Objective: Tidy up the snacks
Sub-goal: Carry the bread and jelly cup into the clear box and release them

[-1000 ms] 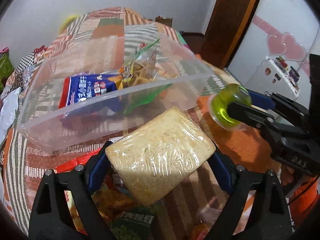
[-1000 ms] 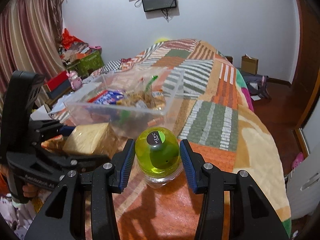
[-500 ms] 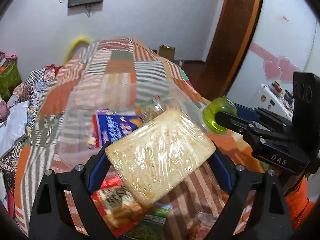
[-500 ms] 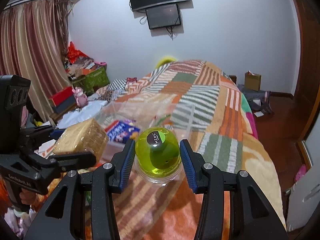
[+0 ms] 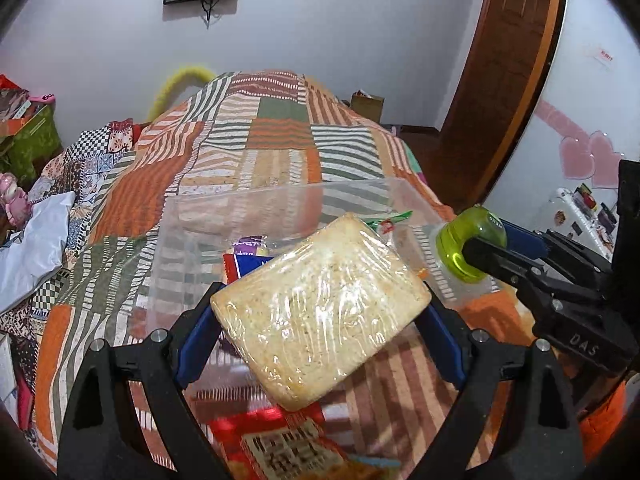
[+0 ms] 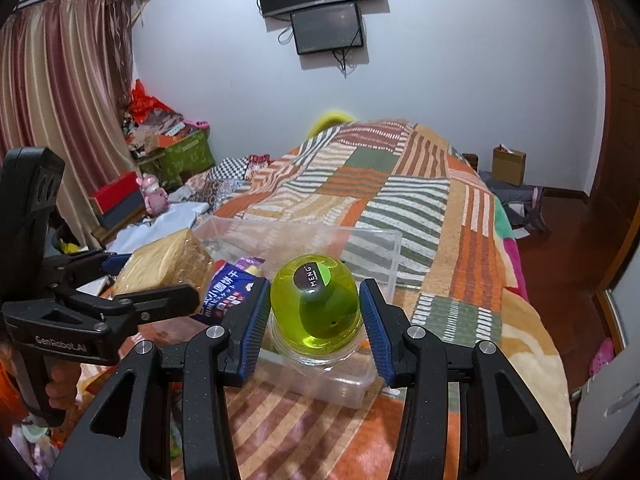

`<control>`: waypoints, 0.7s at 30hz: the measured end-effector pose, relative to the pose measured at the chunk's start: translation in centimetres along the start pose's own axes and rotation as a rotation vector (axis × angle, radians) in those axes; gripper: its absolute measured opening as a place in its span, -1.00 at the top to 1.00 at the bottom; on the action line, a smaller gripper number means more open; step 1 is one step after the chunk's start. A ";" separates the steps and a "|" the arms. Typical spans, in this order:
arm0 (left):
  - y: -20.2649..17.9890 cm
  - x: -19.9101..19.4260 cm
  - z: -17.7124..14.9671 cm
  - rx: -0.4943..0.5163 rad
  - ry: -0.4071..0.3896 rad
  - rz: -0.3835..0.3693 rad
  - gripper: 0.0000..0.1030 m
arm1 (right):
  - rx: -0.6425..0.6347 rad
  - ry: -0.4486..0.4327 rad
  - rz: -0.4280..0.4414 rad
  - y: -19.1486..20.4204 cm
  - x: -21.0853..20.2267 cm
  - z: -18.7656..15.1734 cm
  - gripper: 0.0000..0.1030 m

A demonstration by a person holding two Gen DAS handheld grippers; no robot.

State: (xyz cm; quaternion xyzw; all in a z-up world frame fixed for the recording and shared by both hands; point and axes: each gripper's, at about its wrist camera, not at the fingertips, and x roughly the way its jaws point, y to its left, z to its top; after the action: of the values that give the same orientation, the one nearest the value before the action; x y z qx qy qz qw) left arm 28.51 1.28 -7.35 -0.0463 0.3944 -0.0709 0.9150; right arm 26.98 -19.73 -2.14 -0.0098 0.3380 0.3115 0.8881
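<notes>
Left gripper (image 5: 320, 312) clamped on wrapped cake (image 5: 320, 304), held over near edge of bin (image 5: 280, 196); right gripper (image 6: 314, 312) clamped on green cup (image 6: 314, 300), just right of bin's near corner. Bin straight ahead of both.

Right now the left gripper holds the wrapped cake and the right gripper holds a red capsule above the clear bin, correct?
Not quite: the capsule is green, not red, as the right wrist view shows. The left gripper does hold the wrapped cake, and the right gripper holds the capsule above the clear bin.
</notes>
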 end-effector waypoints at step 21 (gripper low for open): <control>0.1 4.2 0.2 0.027 0.077 0.021 -0.74 | -0.019 0.107 -0.040 -0.2 3.1 -1.1 0.16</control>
State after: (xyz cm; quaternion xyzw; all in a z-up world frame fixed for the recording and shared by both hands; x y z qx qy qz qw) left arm 31.52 0.65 -10.19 -0.0270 0.4290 -0.0686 0.9003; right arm 28.27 -18.43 -4.93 -0.0418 0.3818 0.2959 0.8746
